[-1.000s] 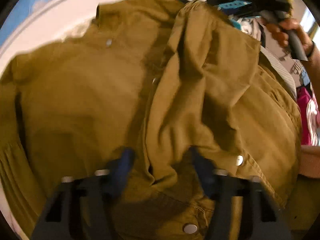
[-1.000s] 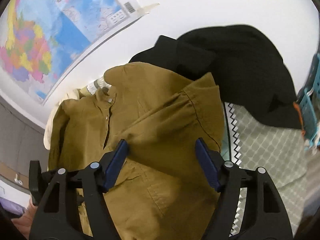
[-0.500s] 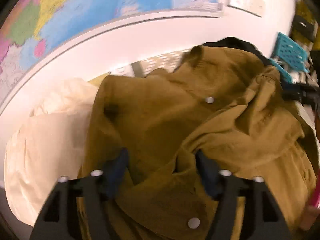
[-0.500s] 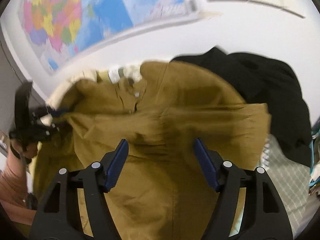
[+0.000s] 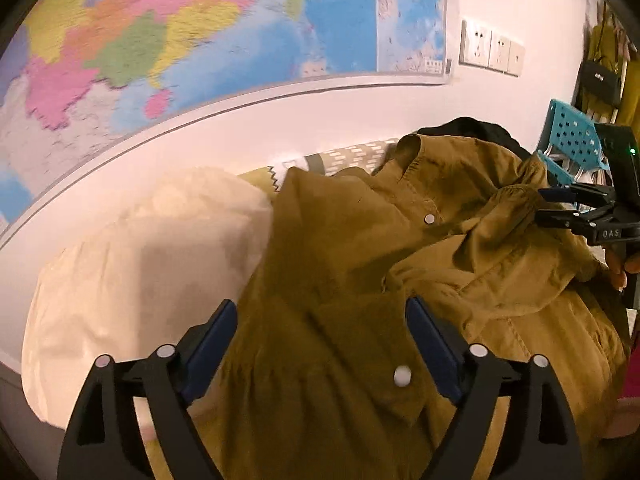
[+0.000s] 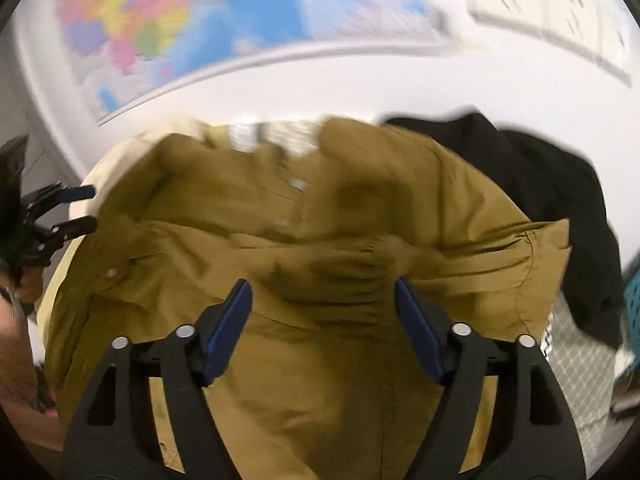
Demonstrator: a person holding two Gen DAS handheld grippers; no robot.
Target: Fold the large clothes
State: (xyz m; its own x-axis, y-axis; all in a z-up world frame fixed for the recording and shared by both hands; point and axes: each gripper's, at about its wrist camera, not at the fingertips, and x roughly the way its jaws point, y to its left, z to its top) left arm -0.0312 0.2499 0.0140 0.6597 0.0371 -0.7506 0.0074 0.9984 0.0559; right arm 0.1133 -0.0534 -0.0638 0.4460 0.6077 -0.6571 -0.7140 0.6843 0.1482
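Both tongs, left tongs (image 5: 320,344) and right tongs (image 6: 322,328), are opening, empty, above the soft, limp mustard cotton snap-button shirt (image 5: 360,280); best pinched at its hem corners

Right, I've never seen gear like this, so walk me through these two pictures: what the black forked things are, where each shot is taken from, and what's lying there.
There is no robot here. A person holds a hand tool with a two-fingered claw in each hand, and a small camera on each tool looks out along its blue-padded fingers. One picture is from the left claw, the other from the right claw; each also shows the other claw at its edge. Below both lies a brown shirt with snap buttons, crumpled, beside a cream cloth and a black garment. A map hangs on the wall. Both claws are opening; the shirt lies under them, gripped by neither.
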